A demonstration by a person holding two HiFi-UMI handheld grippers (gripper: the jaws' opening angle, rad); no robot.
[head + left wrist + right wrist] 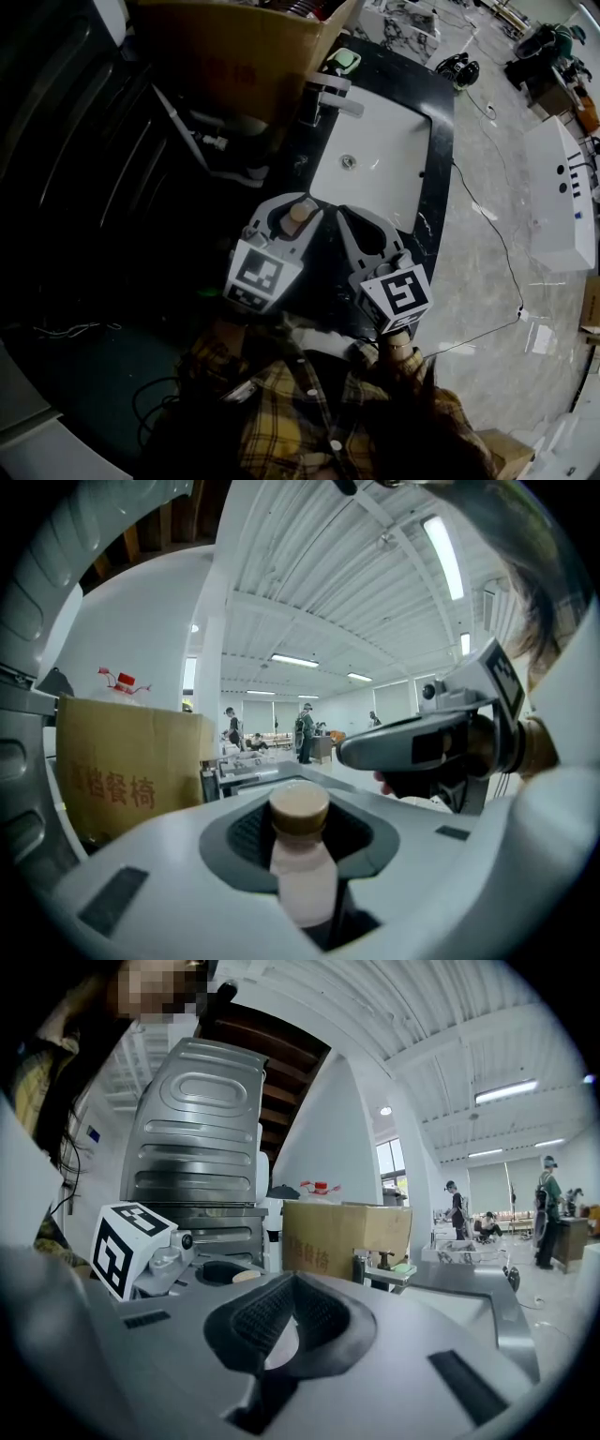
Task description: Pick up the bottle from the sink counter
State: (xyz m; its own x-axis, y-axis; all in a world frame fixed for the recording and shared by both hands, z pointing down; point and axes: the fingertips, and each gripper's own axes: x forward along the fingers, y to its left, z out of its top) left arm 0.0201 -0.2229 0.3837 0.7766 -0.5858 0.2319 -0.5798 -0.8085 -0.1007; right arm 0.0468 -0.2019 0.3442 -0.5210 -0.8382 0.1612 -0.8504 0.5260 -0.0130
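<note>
I judge the bottle (305,883) light, smooth, probably slippery. My left gripper (300,829) has its jaws half closed on the body below the cap (299,806). On my right gripper (289,1330) the jaws are together, empty.

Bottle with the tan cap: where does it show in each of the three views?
Head view: centre, the bottle held in the left gripper, top up.
Left gripper view: bottom centre, between the fingers.
Right gripper view: left of centre, only its cap.
Shared landmark: the cardboard box, beyond it in all three.
</note>
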